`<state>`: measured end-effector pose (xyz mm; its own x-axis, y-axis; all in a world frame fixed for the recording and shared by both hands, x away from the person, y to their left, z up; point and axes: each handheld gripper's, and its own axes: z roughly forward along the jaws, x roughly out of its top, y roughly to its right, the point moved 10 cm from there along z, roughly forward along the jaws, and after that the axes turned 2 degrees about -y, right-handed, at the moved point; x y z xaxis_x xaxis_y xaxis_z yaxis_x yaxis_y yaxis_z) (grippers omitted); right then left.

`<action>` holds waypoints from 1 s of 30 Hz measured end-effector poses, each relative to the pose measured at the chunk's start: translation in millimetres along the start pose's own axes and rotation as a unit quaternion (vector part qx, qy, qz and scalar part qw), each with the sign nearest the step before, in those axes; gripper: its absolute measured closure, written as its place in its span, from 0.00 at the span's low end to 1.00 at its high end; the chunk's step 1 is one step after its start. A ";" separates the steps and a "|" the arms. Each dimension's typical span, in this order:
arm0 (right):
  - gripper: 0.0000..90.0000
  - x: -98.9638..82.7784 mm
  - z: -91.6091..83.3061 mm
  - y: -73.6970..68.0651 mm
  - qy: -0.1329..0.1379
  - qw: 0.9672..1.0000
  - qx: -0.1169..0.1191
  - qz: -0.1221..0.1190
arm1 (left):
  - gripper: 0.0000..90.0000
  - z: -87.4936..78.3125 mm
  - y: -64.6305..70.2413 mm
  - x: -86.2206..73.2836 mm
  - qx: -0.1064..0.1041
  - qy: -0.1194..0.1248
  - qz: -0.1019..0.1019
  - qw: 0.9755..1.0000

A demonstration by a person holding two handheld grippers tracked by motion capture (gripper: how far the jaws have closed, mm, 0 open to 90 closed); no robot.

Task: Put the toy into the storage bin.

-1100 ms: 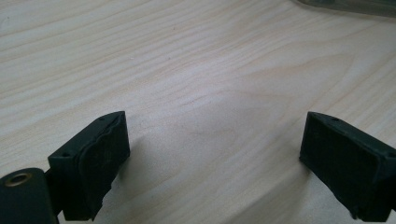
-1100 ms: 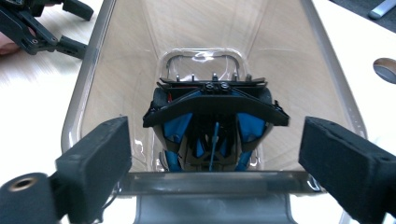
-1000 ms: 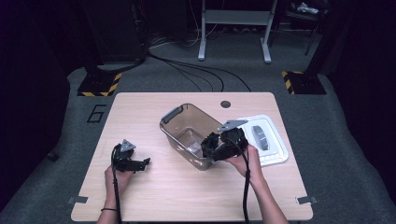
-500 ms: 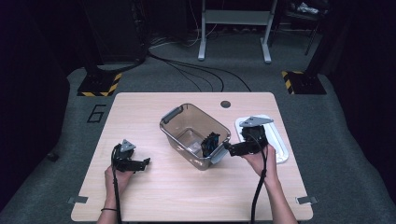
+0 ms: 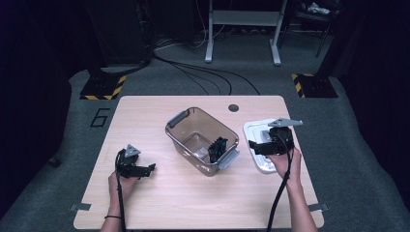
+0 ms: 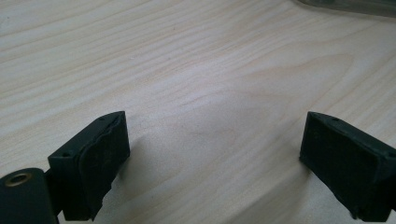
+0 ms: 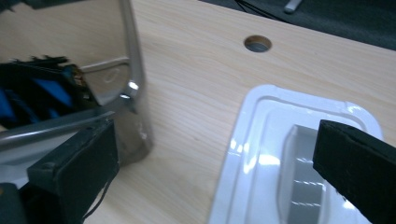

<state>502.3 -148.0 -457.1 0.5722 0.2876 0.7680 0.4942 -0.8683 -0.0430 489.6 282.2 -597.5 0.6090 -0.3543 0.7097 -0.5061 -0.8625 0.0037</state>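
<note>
Bin (image 5: 202, 140), clear plastic with grey latch handles, sits mid-frame on the bench (image 5: 159, 203) in the high view, and the black-and-blue item (image 5: 218, 150) is now lying inside it, leaning against the right-hand wall. A second ago my right claw (image 5: 256, 147) was right at that wall with the item at its tip; now it's backed off toward the right of the frame and hovers over the white lid (image 5: 258, 133), which lies flat just right of the bin. So I read the drop as done.

Right gripper view confirms it: both jaws stand wide apart with nothing between them, the bin's corner and latch (image 7: 109, 79) at upper left, the black-and-blue item (image 7: 32, 95) visible through the wall, and the lid (image 7: 280, 140) spreading out below the claw (image 7: 219, 158). The jaw at the right of that view hangs above the lid's grey centre grip.

My left claw (image 5: 149, 168) hasn't budged, parked at lower left of the high view, low over bare wood. Its own view shows the jaws spread wide, empty, only bench grain (image 6: 196, 84) between them.

My guess: the lid comes next. The right claw is already lined up over it, so it needs to come down and close on that grey grip.
</note>
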 end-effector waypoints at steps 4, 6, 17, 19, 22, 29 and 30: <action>0.00 -7.1 6.9 18.9 -0.017 1.000 -0.015 0.012 | 0.09 0.0 0.0 0.0 0.000 0.000 0.000 1.000; 0.00 -11.2 11.1 28.9 -0.028 0.999 -0.023 0.017 | 0.09 0.0 0.0 0.0 0.000 0.000 0.000 1.000; 0.00 -37.1 44.3 70.3 -0.067 0.993 -0.057 0.077 | 0.09 0.0 0.0 0.0 0.000 0.000 0.000 1.000; 0.03 -41.1 51.4 75.3 -0.073 0.992 -0.061 0.084 | 0.09 0.0 0.0 0.0 0.000 0.000 0.001 1.000; 0.16 -43.7 59.3 77.7 -0.074 0.991 -0.068 0.083 | 0.09 0.0 0.0 0.0 -0.001 0.000 0.001 1.000; 0.37 -50.0 73.3 79.0 -0.083 0.989 -0.101 0.069 | 0.09 0.0 0.0 0.0 0.000 0.000 0.000 1.000; 0.38 -51.4 75.3 79.6 -0.085 0.989 -0.105 0.066 | 0.09 0.0 0.0 0.0 0.000 0.000 0.000 1.000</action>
<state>561.5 -201.5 -548.1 0.7336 0.2142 0.6449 0.2707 -0.9626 0.0117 489.5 282.3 -597.5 0.6090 -0.3546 0.7095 -0.5062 -0.8624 0.0035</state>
